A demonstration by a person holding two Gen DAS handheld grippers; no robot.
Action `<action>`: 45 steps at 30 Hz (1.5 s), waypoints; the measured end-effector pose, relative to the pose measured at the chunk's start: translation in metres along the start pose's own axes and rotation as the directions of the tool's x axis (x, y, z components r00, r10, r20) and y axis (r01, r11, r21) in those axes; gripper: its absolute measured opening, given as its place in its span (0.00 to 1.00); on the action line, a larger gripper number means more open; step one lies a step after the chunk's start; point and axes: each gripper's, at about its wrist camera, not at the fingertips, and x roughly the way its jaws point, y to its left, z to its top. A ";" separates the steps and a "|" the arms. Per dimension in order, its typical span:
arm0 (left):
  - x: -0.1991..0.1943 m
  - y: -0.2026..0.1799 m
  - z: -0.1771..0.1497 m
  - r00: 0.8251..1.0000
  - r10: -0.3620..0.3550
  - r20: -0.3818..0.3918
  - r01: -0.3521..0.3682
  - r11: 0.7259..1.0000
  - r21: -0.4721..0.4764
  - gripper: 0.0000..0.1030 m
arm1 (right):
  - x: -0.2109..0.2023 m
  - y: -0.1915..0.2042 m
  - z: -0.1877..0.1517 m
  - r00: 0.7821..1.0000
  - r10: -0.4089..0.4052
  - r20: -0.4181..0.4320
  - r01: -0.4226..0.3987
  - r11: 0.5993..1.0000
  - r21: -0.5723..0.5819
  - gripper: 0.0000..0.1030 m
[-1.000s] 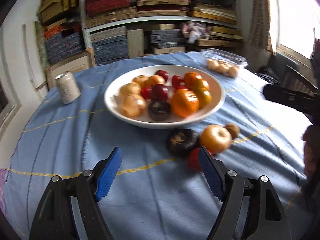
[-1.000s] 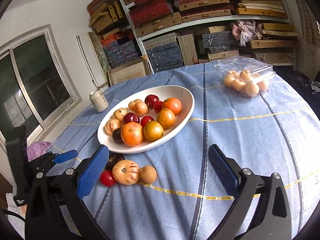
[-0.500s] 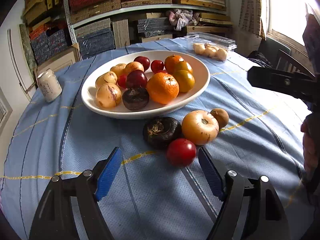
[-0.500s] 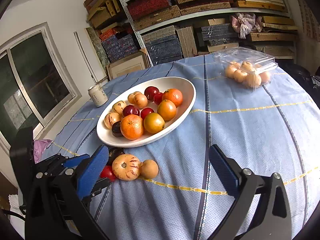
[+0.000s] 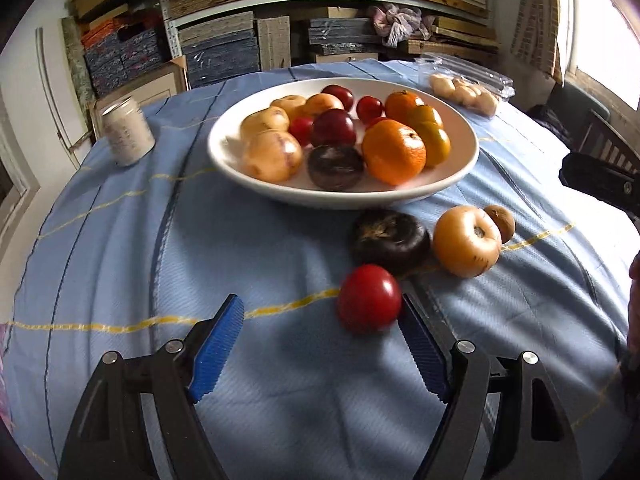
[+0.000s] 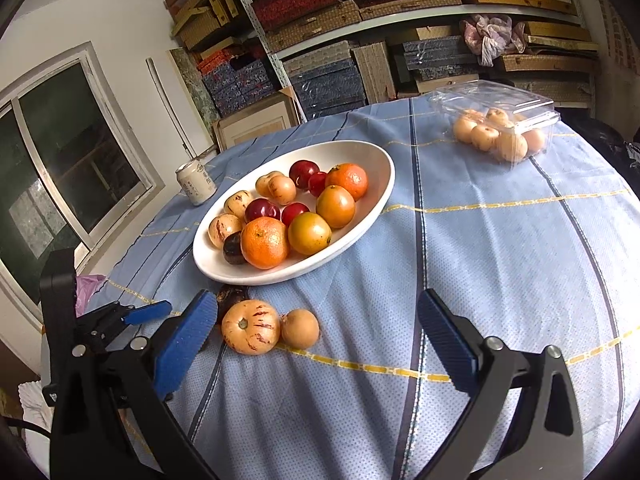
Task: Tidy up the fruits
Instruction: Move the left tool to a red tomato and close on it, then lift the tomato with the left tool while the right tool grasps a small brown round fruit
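Observation:
A white bowl [image 5: 460, 172] full of oranges, red plums and yellow striped fruits stands mid-table; it also shows in the right wrist view [image 6: 380, 200]. On the cloth before it lie a red fruit [image 5: 369, 298], a dark purple fruit [image 5: 390, 240], a yellow striped fruit [image 5: 466, 241] and a small brown fruit [image 5: 500, 222]. My left gripper [image 5: 320, 334] is open, and the red fruit sits just inside its right finger. My right gripper [image 6: 316, 332] is open and empty, with the striped fruit [image 6: 251, 327] and brown fruit [image 6: 300, 328] between its fingers, farther ahead.
A white can [image 5: 127, 131] stands at the table's left. A clear plastic box of pale fruits [image 6: 500, 132] sits at the far right. Shelves of boxes rise behind the table. A window is at the left in the right wrist view.
My left gripper has moved forward and lower toward the loose fruits, so the red fruit now lies by its right finger. The right gripper has barely moved.

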 end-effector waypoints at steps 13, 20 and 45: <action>-0.003 -0.007 0.007 0.995 -0.084 0.047 0.083 0.996 0.022 0.73 | 0.003 0.005 -0.005 1.000 0.000 -0.017 0.000 1.000 -0.026 0.95; 0.003 0.001 0.008 0.993 -0.114 0.018 0.115 0.993 -0.027 0.57 | 0.003 0.008 -0.005 1.000 0.003 -0.024 -0.004 0.999 -0.047 0.95; 0.006 0.013 0.006 0.994 -0.113 0.002 0.112 0.991 -0.074 0.30 | 0.026 0.019 -0.017 0.979 -0.150 -0.137 0.103 0.949 -0.297 0.41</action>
